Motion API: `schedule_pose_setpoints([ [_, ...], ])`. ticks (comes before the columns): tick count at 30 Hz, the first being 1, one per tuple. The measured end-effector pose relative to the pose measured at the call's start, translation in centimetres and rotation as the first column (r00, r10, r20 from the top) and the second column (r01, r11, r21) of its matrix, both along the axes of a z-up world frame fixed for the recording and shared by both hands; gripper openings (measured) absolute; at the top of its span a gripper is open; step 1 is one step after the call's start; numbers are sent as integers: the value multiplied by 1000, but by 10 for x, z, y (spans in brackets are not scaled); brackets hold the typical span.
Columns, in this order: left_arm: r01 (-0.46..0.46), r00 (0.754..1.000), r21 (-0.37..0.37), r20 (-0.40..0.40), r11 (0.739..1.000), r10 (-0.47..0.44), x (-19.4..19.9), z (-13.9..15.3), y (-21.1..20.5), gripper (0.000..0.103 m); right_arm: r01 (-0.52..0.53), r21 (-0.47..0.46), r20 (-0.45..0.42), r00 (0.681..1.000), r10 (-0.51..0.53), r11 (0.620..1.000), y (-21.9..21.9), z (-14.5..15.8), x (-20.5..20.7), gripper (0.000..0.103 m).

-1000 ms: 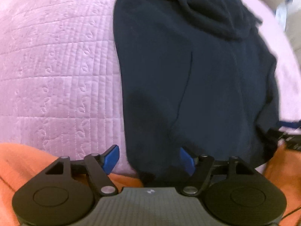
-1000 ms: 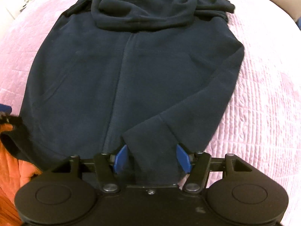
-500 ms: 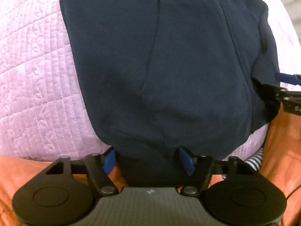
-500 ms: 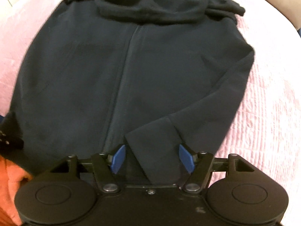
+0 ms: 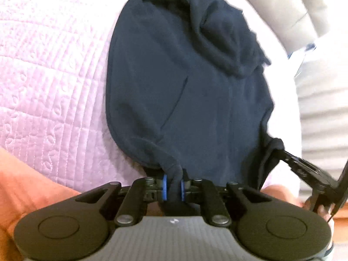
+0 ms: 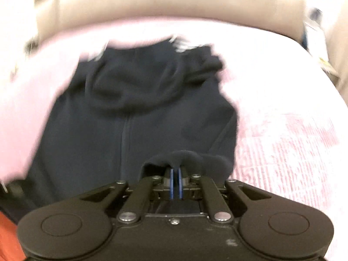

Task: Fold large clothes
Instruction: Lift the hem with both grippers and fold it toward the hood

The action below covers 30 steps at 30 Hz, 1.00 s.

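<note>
Left gripper (image 5: 173, 187) just closed, clamped on bunched hem of dark navy fleece hooded jacket (image 5: 195, 100); right gripper (image 6: 175, 183) likewise clamped on hem. Jacket's long axis is stretched away over pink quilted bedspread (image 5: 50, 91), hood farthest.

I'm in a bedroom at home: a pink quilted bedspread (image 5: 54, 82) spreads under my tongs, and a padded beige headboard (image 6: 165, 6) stands beyond them.

Navy hooded sweatshirt (image 5: 184, 100), front up, hem corners bunched and raised
</note>
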<state>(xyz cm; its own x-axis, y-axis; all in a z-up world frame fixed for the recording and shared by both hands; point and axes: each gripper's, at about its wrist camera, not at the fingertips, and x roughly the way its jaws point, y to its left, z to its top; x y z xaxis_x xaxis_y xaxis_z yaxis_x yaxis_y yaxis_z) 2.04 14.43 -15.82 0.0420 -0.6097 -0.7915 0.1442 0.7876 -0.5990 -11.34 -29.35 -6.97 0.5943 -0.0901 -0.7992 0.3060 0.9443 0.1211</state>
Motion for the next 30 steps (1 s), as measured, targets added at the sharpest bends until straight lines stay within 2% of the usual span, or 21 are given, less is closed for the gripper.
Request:
schedule_pose_setpoints([
  [2,1,1000,-14,30,1000,-1,0,9,9,12,61,69,5,998,-61,996,-17,-3,-9,5],
  [6,20,997,0,75,1000,-20,-9,25,5,12,153,209,-38,988,-149,966,-40,-22,-24,5],
  [11,0,997,5,72,1000,0,-15,20,-1,12,221,317,37,969,-245,922,-60,-18,-51,5],
  [16,-89,988,-116,115,989,103,-7,33,0,12,249,388,127,939,-320,887,-88,4,-41,6],
  [20,-146,962,-179,203,973,182,21,65,1,12,224,423,202,921,-332,878,-111,24,6,6],
  [24,-197,916,-211,308,957,256,73,99,-11,12,245,378,245,904,-351,893,-125,43,87,7],
  [26,-233,895,-230,329,945,301,105,106,-20,13,255,345,272,894,-357,903,-127,48,132,7],
  [28,-282,874,-274,321,920,364,142,106,-28,13,265,322,299,883,-363,909,-130,45,179,8],
  [29,-310,858,-293,323,904,399,163,104,-33,13,273,302,306,880,-364,913,-133,39,201,11],
  [30,-332,841,-294,338,896,422,183,102,-38,14,291,277,299,880,-370,916,-137,30,225,28],
])
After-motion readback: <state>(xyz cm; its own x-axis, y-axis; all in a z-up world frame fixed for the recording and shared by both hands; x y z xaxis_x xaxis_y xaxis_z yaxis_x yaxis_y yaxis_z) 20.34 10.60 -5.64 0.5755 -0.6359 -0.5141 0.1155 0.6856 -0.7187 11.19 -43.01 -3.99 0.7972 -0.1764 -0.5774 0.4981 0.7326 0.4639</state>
